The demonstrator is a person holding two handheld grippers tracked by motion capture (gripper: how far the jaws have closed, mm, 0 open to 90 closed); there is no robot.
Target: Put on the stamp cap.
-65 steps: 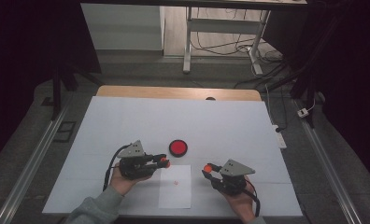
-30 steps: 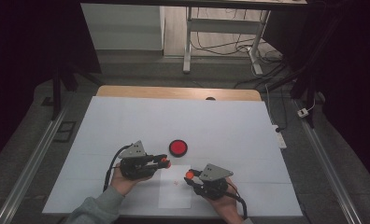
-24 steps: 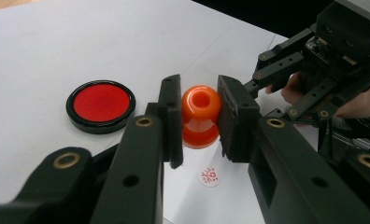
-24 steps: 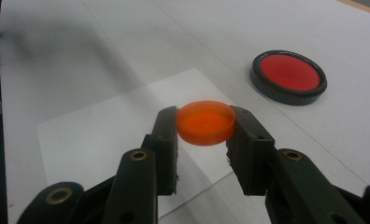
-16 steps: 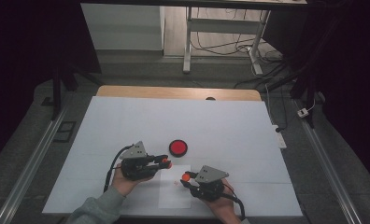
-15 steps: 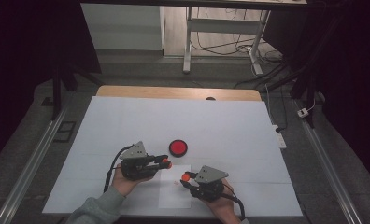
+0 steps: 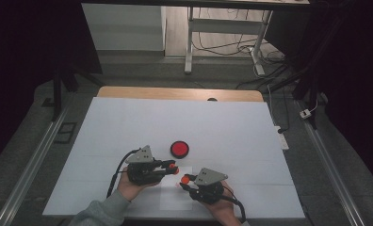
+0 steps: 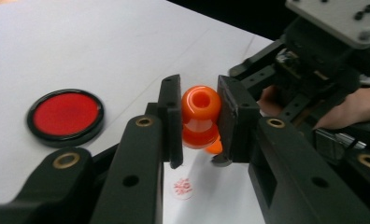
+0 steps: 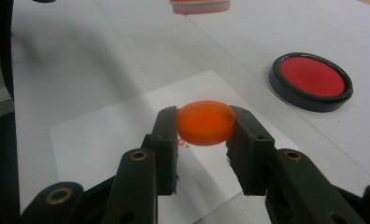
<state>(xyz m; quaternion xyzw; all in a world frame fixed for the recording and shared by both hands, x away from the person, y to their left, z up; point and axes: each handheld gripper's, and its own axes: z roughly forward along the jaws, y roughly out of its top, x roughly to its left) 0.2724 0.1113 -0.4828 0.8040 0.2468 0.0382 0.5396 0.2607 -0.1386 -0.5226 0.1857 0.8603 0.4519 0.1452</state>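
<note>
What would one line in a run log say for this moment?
left tool: shut on orange stamp | right tool: shut on orange cap | ink pad: open, beside paper

Stamp (image 8: 200, 116): glossy orange body with a rounded knob. Cap (image 9: 205, 122): translucent orange disc. Ink pad (image 7: 179, 149): red face in a black rim, at 12 o'clock from the paper sheet (image 7: 175, 200). Paper sheet: white, bearing a small red stamped mark (image 8: 183, 187). Table cover (image 7: 128, 122): plain white. Both grippers: black jaws with brass-coloured rivets.
</note>
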